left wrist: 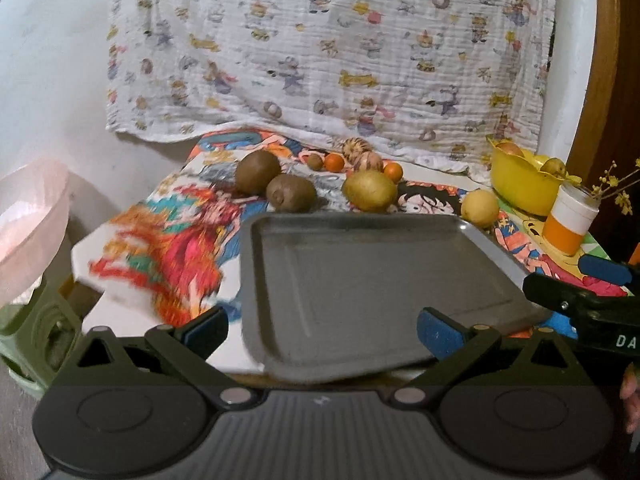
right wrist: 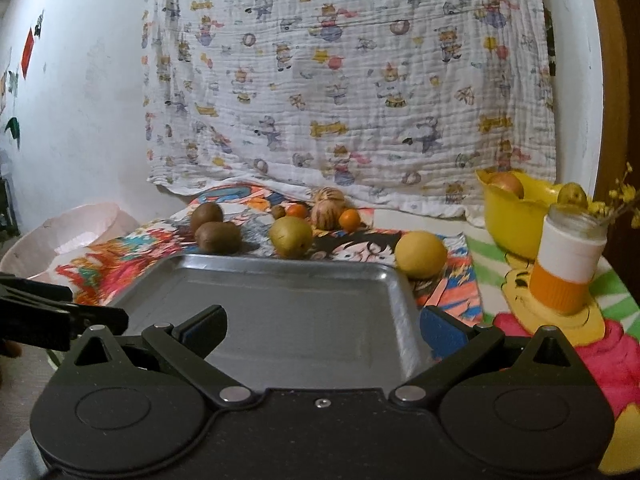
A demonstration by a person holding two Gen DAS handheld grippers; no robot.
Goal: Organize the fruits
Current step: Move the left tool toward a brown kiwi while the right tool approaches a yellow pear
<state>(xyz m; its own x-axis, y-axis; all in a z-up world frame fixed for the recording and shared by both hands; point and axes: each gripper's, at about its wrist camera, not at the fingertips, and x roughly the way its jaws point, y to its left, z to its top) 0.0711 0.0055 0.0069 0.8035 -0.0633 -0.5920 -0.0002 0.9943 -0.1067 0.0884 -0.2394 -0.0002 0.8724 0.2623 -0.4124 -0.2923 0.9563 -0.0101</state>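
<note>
Hovering near the tray (right wrist: 280, 312), left gripper (left wrist: 322, 330) and right gripper (right wrist: 324, 328) both holding jaws open, gripping nothing | fruits lying far of tray: kiwis (right wrist: 218, 236), pear (right wrist: 291, 236), lemon (right wrist: 421, 254) | risk: round fruit rolling off worktop (right wrist: 472, 276) if nudged.

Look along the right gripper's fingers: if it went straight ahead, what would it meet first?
Probably the empty grey metal tray, which lies directly below and ahead of the open right gripper. If it passed above the tray, the yellow-green round fruit beyond the far rim comes next; depth is unclear.
</note>
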